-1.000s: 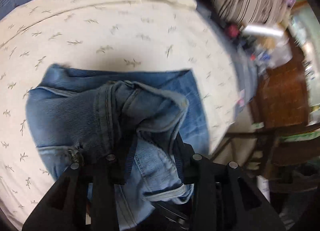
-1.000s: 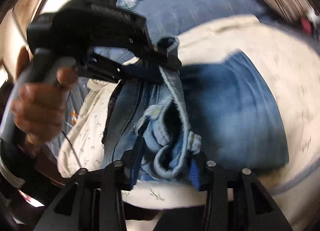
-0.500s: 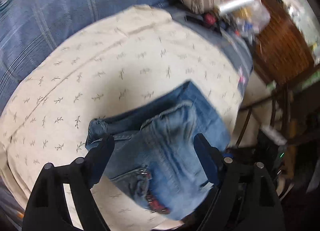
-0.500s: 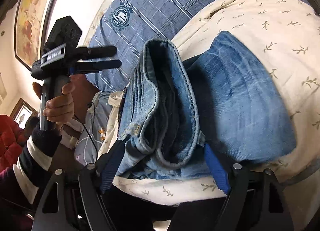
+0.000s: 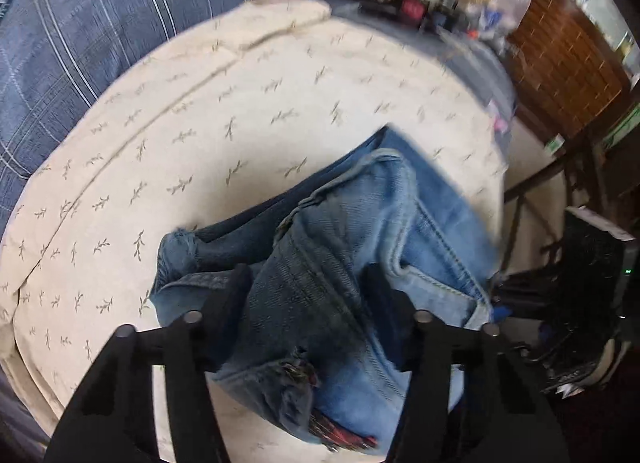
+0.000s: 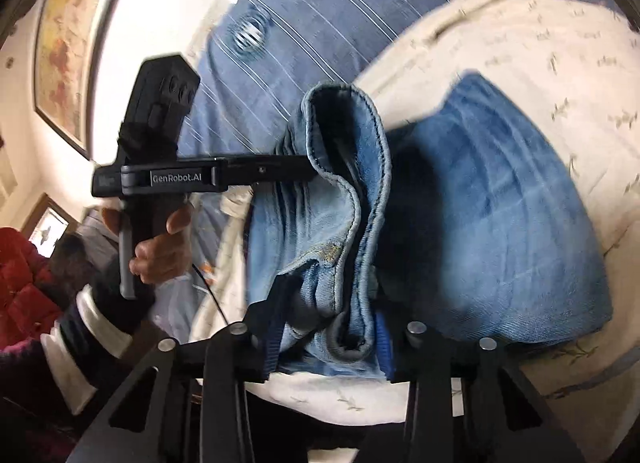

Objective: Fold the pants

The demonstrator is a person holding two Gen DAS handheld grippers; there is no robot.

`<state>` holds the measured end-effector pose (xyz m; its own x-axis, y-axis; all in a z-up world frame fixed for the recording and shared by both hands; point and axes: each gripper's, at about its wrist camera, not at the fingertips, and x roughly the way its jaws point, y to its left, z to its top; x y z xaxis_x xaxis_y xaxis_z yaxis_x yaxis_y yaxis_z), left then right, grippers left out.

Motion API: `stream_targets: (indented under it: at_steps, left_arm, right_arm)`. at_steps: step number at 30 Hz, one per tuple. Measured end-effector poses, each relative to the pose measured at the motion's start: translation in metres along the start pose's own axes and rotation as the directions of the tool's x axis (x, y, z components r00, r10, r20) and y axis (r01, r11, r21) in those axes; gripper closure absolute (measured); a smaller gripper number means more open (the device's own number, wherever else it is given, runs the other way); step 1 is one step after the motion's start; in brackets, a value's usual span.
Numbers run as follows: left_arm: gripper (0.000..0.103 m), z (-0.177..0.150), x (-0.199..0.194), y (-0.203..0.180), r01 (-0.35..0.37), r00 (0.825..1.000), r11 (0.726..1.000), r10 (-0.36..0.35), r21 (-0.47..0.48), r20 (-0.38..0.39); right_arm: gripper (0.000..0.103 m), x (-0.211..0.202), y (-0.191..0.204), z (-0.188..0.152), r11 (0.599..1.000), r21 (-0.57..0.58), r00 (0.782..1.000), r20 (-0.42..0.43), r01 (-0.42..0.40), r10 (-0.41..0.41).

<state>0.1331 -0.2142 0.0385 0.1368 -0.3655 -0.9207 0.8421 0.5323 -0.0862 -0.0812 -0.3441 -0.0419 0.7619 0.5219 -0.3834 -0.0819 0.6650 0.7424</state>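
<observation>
Both the left gripper (image 5: 308, 295) and the right gripper (image 6: 326, 327) have just closed their jaws on the jeans (image 6: 480, 231), probably to lift the bunched layer for another fold on the cushion (image 5: 200, 123).

One pair of jeans (image 5: 360, 263), two tongs (image 5: 308, 295) (image 6: 326, 327), one cream leaf-print cushion (image 5: 200, 123), one blue plaid pillow (image 5: 80, 23), one hand (image 6: 160, 251)

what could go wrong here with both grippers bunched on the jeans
Both jaws have just been closing on thick bunches of the jeans.

1. The left gripper and right gripper each pinch several layers; one may slip and the fold unroll.

2. The jeans sit near the cream cushion edge and might slide off.
</observation>
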Motion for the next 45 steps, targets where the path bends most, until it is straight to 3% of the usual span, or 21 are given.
stream_targets:
  at_steps: [2, 5, 9, 12, 14, 18, 20, 21, 23, 25, 26, 29, 32, 33, 34, 35, 36, 40, 43, 45]
  left_arm:
    - [0.052, 0.006, -0.014, -0.010, 0.014, 0.999, 1.000, -0.014, -0.002, 0.040]
    - [0.052, 0.026, -0.024, -0.029, 0.057, 0.993, 0.998, -0.054, -0.028, 0.105]
    - [0.052, 0.048, 0.024, -0.046, 0.058, 0.996, 0.995, -0.052, -0.085, 0.068]
    - [0.052, 0.049, 0.060, -0.050, -0.005, 0.999, 0.991, 0.010, -0.137, 0.036]
    - [0.051, 0.048, 0.064, -0.051, -0.027, 0.998, 0.987, 0.036, -0.159, 0.050]
    - [0.051, 0.045, 0.040, -0.048, -0.033, 0.997, 0.977, 0.045, -0.209, 0.055]
    - [0.050, 0.035, 0.013, -0.036, 0.018, 0.994, 0.963, 0.012, -0.269, 0.107]
    - [0.047, 0.025, -0.006, -0.025, 0.045, 0.988, 0.947, 0.004, -0.319, 0.153]
    - [0.020, 0.002, -0.026, -0.001, 0.060, 0.976, 0.908, 0.033, -0.414, 0.214]
    - [0.020, -0.032, -0.034, 0.027, 0.055, 0.962, 0.833, 0.104, -0.550, 0.253]
    - [0.020, -0.051, -0.029, 0.042, 0.077, 0.965, 0.793, 0.094, -0.604, 0.247]
    - [0.020, -0.085, 0.000, 0.065, 0.135, 0.982, 0.691, 0.001, -0.710, 0.187]
    - [0.020, -0.098, 0.022, 0.075, 0.198, 0.978, 0.616, -0.073, -0.763, 0.196]
    - [0.021, -0.100, 0.029, 0.077, 0.231, 0.972, 0.581, -0.102, -0.780, 0.212]
    - [0.022, -0.099, 0.033, 0.077, 0.247, 0.969, 0.560, -0.119, -0.791, 0.219]
    - [0.034, -0.096, 0.035, 0.076, 0.258, 0.966, 0.547, -0.137, -0.797, 0.219]
    - [0.040, -0.090, 0.034, 0.071, 0.281, 0.960, 0.547, -0.163, -0.788, 0.229]
    - [0.040, -0.070, 0.027, 0.044, 0.217, 0.974, 0.637, -0.095, -0.740, 0.204]
    - [0.036, -0.066, 0.048, 0.043, 0.196, 0.979, 0.640, -0.081, -0.743, 0.188]
    - [0.032, -0.065, 0.062, 0.043, 0.143, 0.988, 0.647, -0.044, -0.749, 0.151]
  right_arm:
    - [0.073, -0.020, 0.001, 0.006, 0.999, 0.012, 0.998, 0.051, -0.034, 0.033]
    - [0.073, -0.042, -0.009, 0.013, 0.999, 0.031, 0.995, 0.102, -0.023, 0.019]
    - [0.075, -0.054, -0.048, 0.008, 0.989, 0.140, 0.990, 0.123, 0.047, -0.065]
    - [0.075, -0.042, -0.074, -0.003, 0.973, 0.188, 0.988, 0.056, 0.134, -0.147]
    - [0.075, -0.042, -0.082, -0.007, 0.970, 0.226, 0.993, 0.051, 0.090, -0.104]
    - [0.057, -0.059, -0.069, 0.004, 0.981, 0.171, 0.993, 0.060, 0.093, -0.105]
    - [0.048, -0.062, -0.069, 0.010, 0.981, 0.167, 0.991, 0.078, 0.097, -0.111]
    - [0.041, -0.072, -0.067, 0.023, 0.983, 0.160, 0.986, 0.121, 0.096, -0.116]
    - [0.034, -0.075, -0.066, 0.037, 0.983, 0.165, 0.982, 0.153, 0.084, -0.110]
    - [0.025, -0.065, -0.065, 0.058, 0.987, 0.153, 0.987, 0.141, 0.051, -0.073]
    - [0.025, -0.060, -0.064, 0.065, 0.988, 0.144, 0.988, 0.135, 0.050, -0.070]
    - [0.025, -0.035, -0.063, 0.082, 0.991, 0.123, 0.992, 0.107, 0.059, -0.073]
    - [0.024, 0.004, -0.069, 0.101, 0.987, 0.124, 0.993, 0.053, 0.102, -0.109]
    - [0.026, 0.017, -0.067, 0.102, 0.991, 0.090, 0.995, 0.018, 0.095, -0.097]
    - [0.048, 0.024, -0.062, 0.102, 0.991, 0.042, 0.991, 0.003, 0.131, -0.131]
    - [0.072, 0.030, -0.055, 0.102, 0.986, -0.015, 0.986, -0.023, 0.168, -0.168]
    - [0.094, 0.033, -0.048, 0.106, 0.987, -0.047, 0.986, -0.053, 0.155, -0.158]
    - [0.095, 0.006, -0.033, 0.120, 0.969, -0.147, 0.979, 0.050, 0.201, -0.196]
    - [0.094, 0.018, -0.068, 0.120, 0.942, -0.121, 0.948, -0.009, 0.314, -0.317]
    - [0.085, 0.029, -0.089, 0.113, 0.941, -0.080, 0.941, -0.059, 0.328, -0.333]
